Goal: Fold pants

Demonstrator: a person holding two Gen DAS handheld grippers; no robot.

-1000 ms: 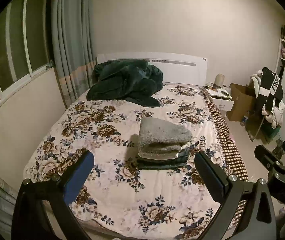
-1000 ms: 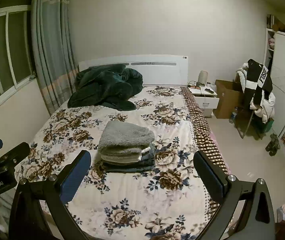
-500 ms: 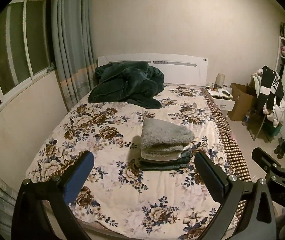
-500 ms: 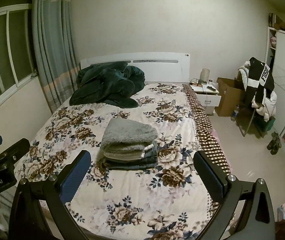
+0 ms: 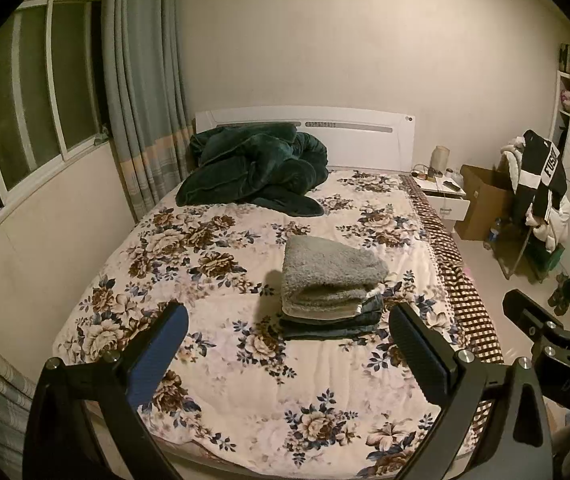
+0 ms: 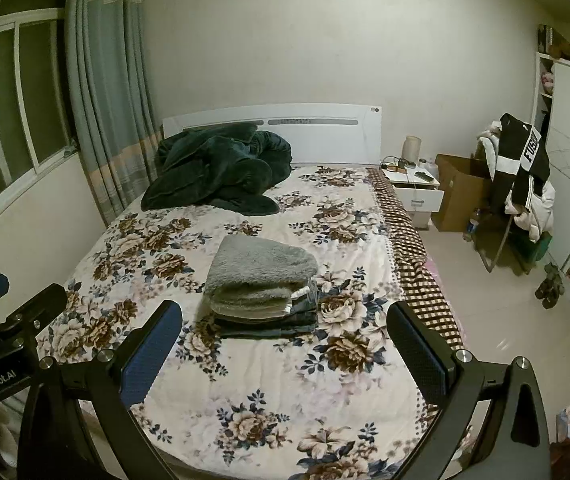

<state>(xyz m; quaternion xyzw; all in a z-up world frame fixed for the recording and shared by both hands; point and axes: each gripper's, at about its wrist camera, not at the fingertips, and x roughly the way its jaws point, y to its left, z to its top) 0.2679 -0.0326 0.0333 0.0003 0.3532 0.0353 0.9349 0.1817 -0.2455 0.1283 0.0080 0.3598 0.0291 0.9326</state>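
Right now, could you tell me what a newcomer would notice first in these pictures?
A neat stack of folded clothes, fluffy grey piece on top, sits mid-bed on the floral bedspread. A crumpled dark green blanket lies against the headboard. Both the left gripper and right gripper hang open, empty.

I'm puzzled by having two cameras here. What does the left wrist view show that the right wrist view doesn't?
Only the left wrist view shows the right gripper from the side, at its right edge. Only the right wrist view shows the left gripper, at its left edge, and the slippers in full. Both show open jaws framing the folded stack on the floral bedspread, with the green blanket behind.
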